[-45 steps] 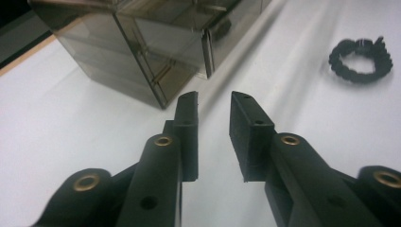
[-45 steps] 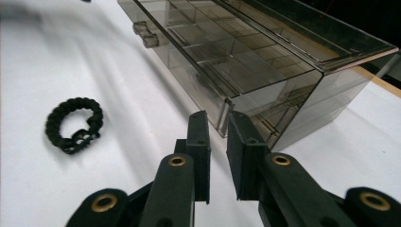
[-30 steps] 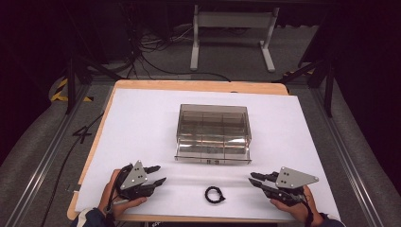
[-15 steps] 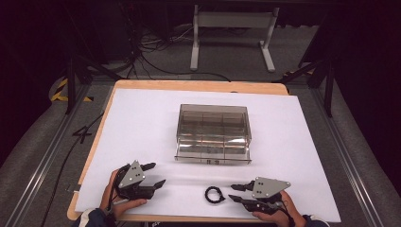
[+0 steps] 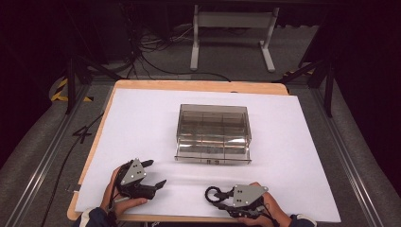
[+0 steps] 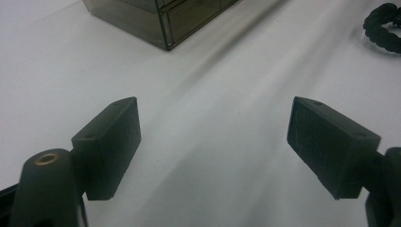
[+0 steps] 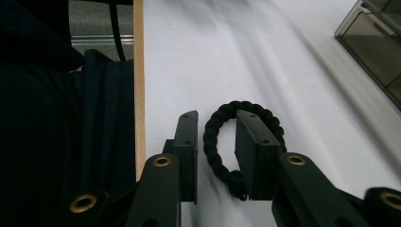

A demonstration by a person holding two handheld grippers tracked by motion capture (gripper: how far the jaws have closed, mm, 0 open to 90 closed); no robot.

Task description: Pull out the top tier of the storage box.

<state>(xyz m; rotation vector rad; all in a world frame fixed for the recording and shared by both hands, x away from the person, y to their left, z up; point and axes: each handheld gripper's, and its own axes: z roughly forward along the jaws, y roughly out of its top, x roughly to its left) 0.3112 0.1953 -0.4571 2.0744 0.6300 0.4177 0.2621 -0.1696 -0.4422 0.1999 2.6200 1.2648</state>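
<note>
A black braided bracelet (image 5: 213, 193) lies on the white table sheet near the front edge. My right gripper (image 5: 218, 198) points left at it. In the right gripper view the bracelet's (image 7: 215, 142) near strand sits between the jaws of that gripper (image 7: 217, 116). Those jaws have just been closing, and a small gap still shows on both sides of the strand. My left gripper (image 5: 155, 173) rests at the front left. Its jaws (image 6: 213, 101) have just been opening; they stand wide with only bare sheet between them.
A smoky clear drawer box (image 5: 213, 127) stands mid-table, its lower drawer (image 5: 213, 156) pulled slightly out toward me. The wooden table edge (image 7: 138, 85) runs close beside the right gripper. White sheet (image 5: 142, 123) surrounds the box.
The right gripper slid left along the front edge to the bracelet and now straddles one side of it. The left gripper stayed in place and its jaws spread wider.
</note>
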